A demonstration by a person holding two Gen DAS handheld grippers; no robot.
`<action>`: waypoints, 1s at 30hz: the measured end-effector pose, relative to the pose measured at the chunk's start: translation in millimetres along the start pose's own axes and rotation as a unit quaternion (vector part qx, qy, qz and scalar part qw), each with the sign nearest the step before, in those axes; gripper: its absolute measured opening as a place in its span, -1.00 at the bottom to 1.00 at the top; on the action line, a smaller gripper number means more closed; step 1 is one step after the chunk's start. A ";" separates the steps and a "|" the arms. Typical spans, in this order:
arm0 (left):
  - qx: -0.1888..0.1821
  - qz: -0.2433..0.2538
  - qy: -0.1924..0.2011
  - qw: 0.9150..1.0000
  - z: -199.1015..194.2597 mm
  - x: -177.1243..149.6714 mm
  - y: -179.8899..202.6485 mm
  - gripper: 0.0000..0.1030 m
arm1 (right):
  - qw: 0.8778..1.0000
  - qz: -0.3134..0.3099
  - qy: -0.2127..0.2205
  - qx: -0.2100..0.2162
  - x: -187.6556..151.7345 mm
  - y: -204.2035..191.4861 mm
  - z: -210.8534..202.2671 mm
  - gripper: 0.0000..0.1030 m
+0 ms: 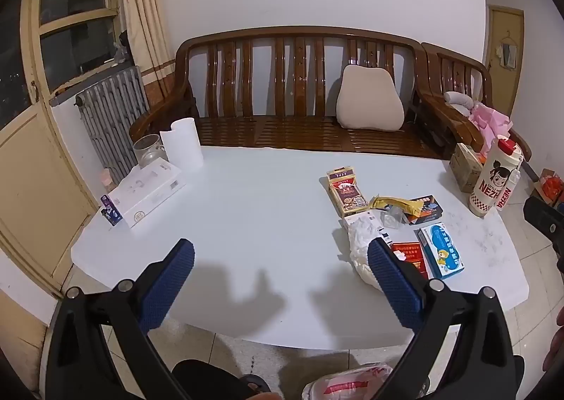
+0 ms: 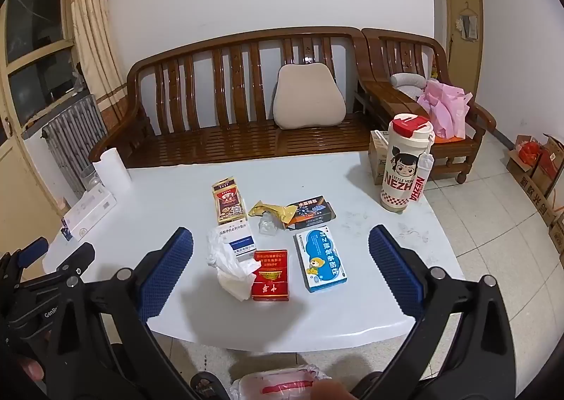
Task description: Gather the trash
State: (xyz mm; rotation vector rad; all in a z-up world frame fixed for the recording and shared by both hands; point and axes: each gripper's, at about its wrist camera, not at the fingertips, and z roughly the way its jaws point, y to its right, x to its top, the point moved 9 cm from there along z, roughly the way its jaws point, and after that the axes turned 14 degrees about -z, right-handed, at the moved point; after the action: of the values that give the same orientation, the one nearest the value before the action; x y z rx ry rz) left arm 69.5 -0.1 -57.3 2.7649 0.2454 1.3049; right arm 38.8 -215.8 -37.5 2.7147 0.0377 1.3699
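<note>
Trash lies in a cluster on the white table (image 2: 169, 308): a crumpled white tissue (image 2: 225, 264), a red cigarette pack (image 2: 270, 275), a blue and white medicine box (image 2: 320, 260), a small white box (image 2: 238, 236), a yellow wrapper (image 2: 271, 211), a dark box (image 2: 312, 215) and a brown and gold box (image 2: 227, 201). My right gripper (image 2: 280, 259) is open and empty, above the near table edge, in front of the cluster. My left gripper (image 1: 282, 266) is open and empty, left of the tissue (image 1: 359, 241). A white and red plastic bag (image 2: 278, 384) lies on the floor below.
A Nezha cup (image 2: 405, 167) stands at the table's right edge. A white carton (image 1: 148, 192), a paper roll (image 1: 185, 144) and a glass jar (image 1: 148, 149) stand at the left. A wooden bench (image 2: 246, 90) with a cushion is behind. Cardboard boxes (image 2: 535, 167) sit on the floor, right.
</note>
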 end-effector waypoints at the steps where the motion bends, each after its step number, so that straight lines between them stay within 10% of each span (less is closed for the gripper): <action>1: 0.000 0.000 0.000 1.000 -0.1 0.1 0.3 0.87 | 1.000 0.001 -0.005 0.003 -1.0 -0.6 0.3 0.90; 30: -0.010 -0.002 0.001 1.000 -4.7 2.0 1.9 0.87 | 1.000 -0.003 -0.003 0.002 -2.5 0.2 -1.0 0.90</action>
State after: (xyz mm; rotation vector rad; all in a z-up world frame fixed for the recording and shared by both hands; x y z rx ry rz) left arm 67.4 -1.6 -52.4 2.7455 0.2383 1.3026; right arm 36.4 -216.1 -38.9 2.7190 0.0482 1.3628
